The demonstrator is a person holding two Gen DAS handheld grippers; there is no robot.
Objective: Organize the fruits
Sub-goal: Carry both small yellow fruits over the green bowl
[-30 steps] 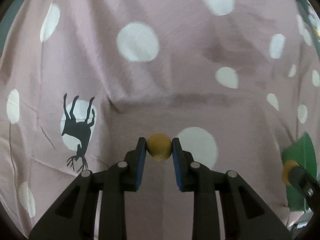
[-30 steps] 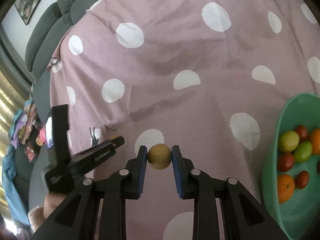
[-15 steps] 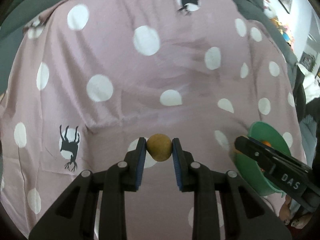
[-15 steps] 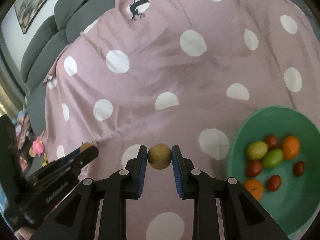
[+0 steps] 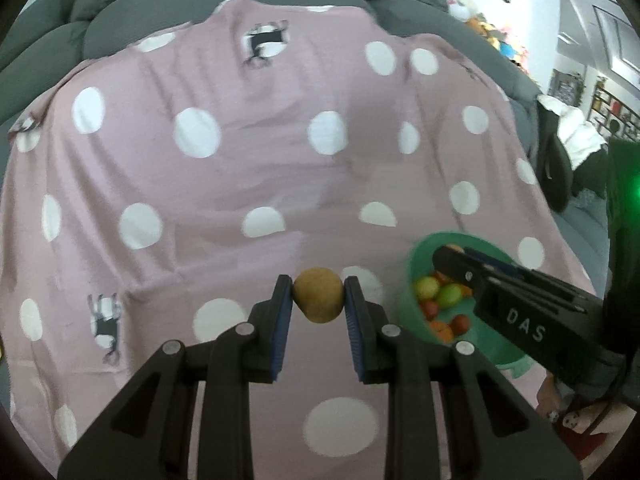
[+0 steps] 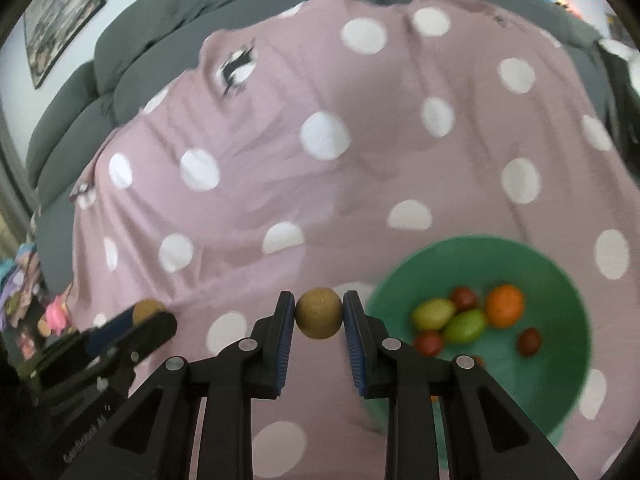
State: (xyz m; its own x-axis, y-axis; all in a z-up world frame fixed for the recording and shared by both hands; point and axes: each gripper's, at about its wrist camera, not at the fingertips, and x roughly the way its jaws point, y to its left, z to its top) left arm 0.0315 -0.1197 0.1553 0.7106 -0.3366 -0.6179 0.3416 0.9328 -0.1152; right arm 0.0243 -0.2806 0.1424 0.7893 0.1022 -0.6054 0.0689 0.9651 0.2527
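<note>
My left gripper point(image 5: 318, 300) is shut on a round brown fruit point(image 5: 319, 294), held above the pink dotted cloth point(image 5: 240, 168). My right gripper point(image 6: 319, 313) is shut on a second round brown fruit point(image 6: 319, 312), held just left of the green bowl point(image 6: 440, 264). The bowl holds several fruits: an orange point(image 6: 505, 306), green ones point(image 6: 464, 326) and small red ones point(image 6: 529, 342). In the left wrist view the bowl point(image 5: 416, 264) lies to the right, with my right gripper point(image 5: 452, 254) over it. In the right wrist view my left gripper point(image 6: 146, 314) shows at lower left with its fruit.
The cloth covers a grey sofa point(image 5: 200, 12) whose cushions rise at the back. Framed pictures point(image 6: 60, 12) hang on the wall. Colourful toys point(image 5: 496, 40) and clutter lie at the far right, and more clutter point(image 6: 24, 292) lies off the cloth's left edge.
Both grippers have risen and pulled back from the cloth, each still holding its fruit. The right gripper has moved nearer the bowl, which now shows more fully.
</note>
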